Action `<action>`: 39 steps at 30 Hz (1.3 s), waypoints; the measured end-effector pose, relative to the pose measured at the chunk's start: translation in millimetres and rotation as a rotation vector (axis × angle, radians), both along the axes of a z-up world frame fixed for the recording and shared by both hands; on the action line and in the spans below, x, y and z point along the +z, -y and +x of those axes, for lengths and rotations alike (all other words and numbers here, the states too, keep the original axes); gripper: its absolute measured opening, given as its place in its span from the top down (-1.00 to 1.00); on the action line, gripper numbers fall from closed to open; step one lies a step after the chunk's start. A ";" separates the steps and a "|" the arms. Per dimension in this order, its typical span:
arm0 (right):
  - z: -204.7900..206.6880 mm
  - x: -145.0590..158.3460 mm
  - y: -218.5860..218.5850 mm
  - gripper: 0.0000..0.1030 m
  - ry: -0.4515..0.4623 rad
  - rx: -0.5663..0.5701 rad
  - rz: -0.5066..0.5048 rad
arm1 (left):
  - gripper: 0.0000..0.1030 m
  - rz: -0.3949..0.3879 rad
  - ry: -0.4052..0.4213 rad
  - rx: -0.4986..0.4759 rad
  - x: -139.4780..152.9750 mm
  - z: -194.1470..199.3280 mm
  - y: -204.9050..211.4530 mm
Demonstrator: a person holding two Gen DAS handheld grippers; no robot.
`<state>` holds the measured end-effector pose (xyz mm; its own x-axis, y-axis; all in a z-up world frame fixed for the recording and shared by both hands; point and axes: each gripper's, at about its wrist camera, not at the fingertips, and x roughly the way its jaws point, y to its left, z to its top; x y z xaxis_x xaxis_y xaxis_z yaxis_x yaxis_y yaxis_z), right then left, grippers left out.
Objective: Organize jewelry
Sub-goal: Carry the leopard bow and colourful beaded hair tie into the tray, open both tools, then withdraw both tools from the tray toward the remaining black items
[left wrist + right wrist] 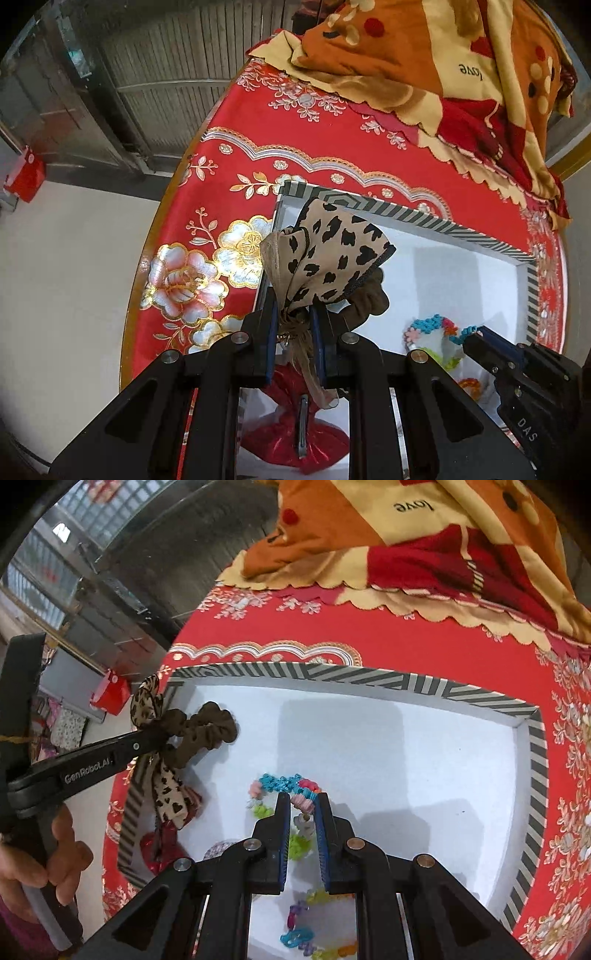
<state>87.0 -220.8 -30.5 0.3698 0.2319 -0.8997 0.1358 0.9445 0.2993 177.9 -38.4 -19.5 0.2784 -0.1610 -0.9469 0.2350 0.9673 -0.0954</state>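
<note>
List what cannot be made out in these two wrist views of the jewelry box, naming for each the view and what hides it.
- Red foil bow, left wrist view: left gripper covers its upper part.
- Colourful bead bracelet, right wrist view: right gripper hides its middle; bottom edge crops it.
- Small gold charm on the leopard-print bow scrunchie, left wrist view: too small to identify.
- Striped box, both views: near wall hidden behind grippers.

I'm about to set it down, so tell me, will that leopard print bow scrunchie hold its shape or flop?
Likely floppy: the leopard print bow scrunchie sags from the left gripper, ribbon tails dangling. Probably light, since a pinch holds it. It should settle limp in the box.
</note>
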 end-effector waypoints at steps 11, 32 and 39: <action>16.6 -10.7 -1.2 0.76 0.019 -0.024 0.016 | 0.71 0.023 -0.004 0.013 -9.4 10.0 5.0; -24.6 14.0 16.0 0.40 0.008 -0.074 0.000 | 0.06 0.002 0.036 -0.017 16.7 -19.0 8.1; -54.7 44.3 1.6 0.39 0.065 -0.069 0.035 | 0.06 0.013 0.068 -0.018 31.2 -42.6 -1.1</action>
<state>32.2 -222.4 13.7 0.4435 0.2347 -0.8650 0.1793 0.9224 0.3422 135.4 -37.4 11.7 0.3395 -0.1547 -0.9278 0.2576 0.9640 -0.0665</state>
